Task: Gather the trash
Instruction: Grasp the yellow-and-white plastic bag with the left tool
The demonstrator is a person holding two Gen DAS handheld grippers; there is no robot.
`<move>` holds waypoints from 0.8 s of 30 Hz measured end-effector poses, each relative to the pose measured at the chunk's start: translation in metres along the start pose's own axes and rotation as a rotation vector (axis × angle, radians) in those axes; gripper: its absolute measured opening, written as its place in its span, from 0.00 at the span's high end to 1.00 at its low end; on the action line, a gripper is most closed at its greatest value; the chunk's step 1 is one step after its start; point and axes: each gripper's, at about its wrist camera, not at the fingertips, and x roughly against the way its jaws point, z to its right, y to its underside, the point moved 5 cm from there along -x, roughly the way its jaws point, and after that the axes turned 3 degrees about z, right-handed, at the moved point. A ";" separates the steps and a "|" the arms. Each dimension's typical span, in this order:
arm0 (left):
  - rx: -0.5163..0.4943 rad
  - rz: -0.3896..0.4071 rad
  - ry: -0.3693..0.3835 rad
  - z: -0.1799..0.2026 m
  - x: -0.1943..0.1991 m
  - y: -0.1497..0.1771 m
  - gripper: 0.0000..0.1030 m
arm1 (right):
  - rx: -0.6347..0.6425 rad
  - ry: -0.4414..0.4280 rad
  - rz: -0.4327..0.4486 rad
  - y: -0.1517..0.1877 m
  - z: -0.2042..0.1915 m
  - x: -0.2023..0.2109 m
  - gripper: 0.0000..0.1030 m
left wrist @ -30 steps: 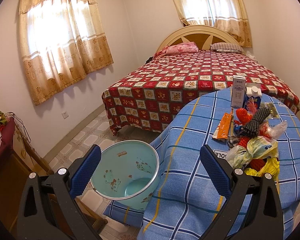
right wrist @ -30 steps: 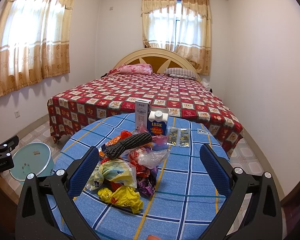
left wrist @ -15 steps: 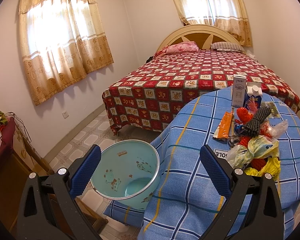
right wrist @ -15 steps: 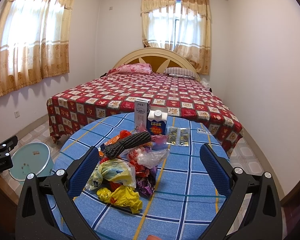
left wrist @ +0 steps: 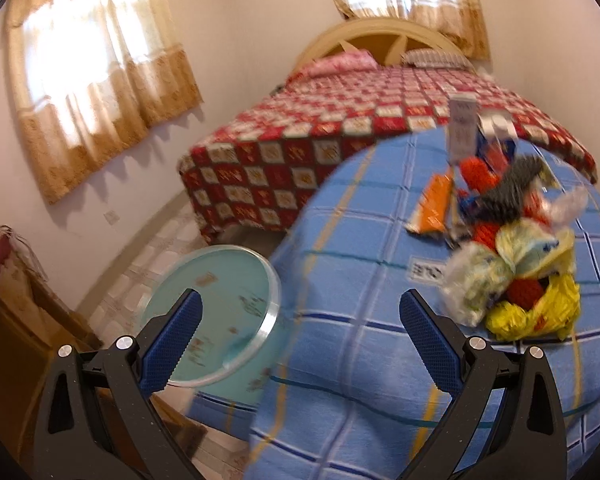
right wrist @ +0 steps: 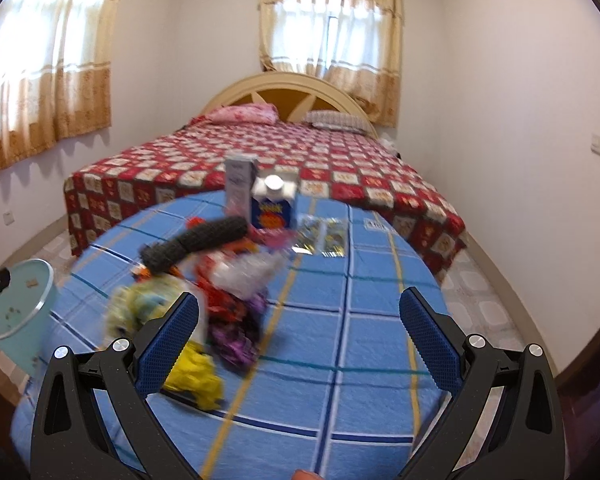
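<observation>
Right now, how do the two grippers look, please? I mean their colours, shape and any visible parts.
The left gripper and the right gripper look alike: matte black, speckled frames with triangular cut-outs, round silver screws, and two long fingers faced with blue ribbed pads. No cables, markings or sleeves are visible.

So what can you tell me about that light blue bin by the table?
The bin is a round, pale turquoise bucket, plastic by the look, with a lighter rim and small dark printed motifs inside. It stands open-topped beside the blue checked tablecloth, against its hanging edge. Blur hides whether anything lies inside. Nothing grips it.
</observation>
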 end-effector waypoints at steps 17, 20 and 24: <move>-0.117 -0.042 0.167 0.111 -0.033 0.018 0.06 | -0.060 0.064 -0.079 0.052 0.050 -0.046 0.05; -0.115 -0.052 0.179 0.119 -0.044 0.018 0.06 | -0.068 0.066 -0.091 0.056 0.052 -0.050 0.05; -0.108 -0.053 0.219 0.128 -0.051 0.013 0.23 | -0.068 0.065 -0.095 0.059 0.053 -0.054 0.05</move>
